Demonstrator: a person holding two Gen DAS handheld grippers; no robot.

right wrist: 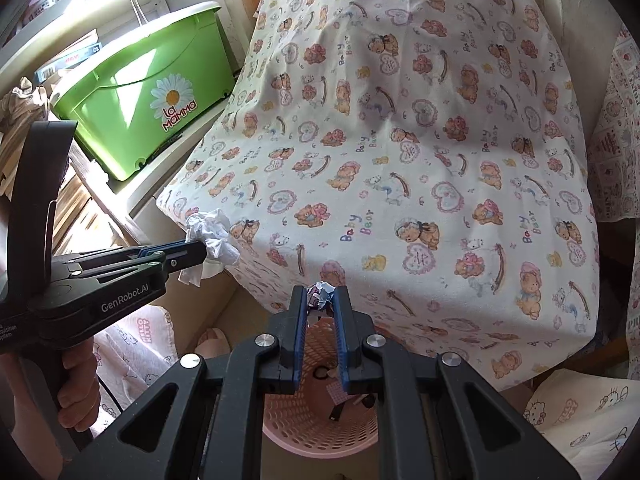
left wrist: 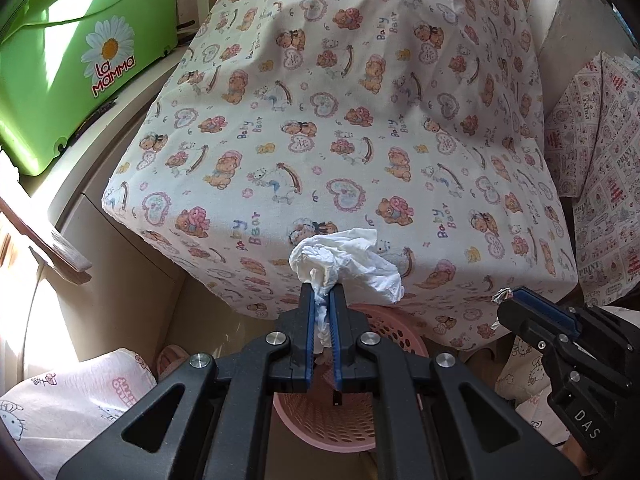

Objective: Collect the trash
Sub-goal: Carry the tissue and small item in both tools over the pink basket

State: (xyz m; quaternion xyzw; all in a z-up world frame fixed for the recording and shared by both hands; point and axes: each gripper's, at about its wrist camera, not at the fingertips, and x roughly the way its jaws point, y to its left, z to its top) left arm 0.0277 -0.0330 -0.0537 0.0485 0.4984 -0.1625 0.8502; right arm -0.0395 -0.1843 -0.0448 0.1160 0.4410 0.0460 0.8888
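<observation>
My left gripper is shut on a crumpled white tissue and holds it at the front edge of the cloth-covered table, above the pink perforated basket. It also shows in the right wrist view with the tissue. My right gripper is shut on a small crumpled wrapper, white, blue and purple, above the same basket. The right gripper shows at the right in the left wrist view. Several small scraps lie at the basket's bottom.
The table carries a teddy-bear print cloth. A green tub marked "La Mamma" sits on a shelf to the left. Hello Kitty fabric lies on both sides below. A slippered foot stands by the basket.
</observation>
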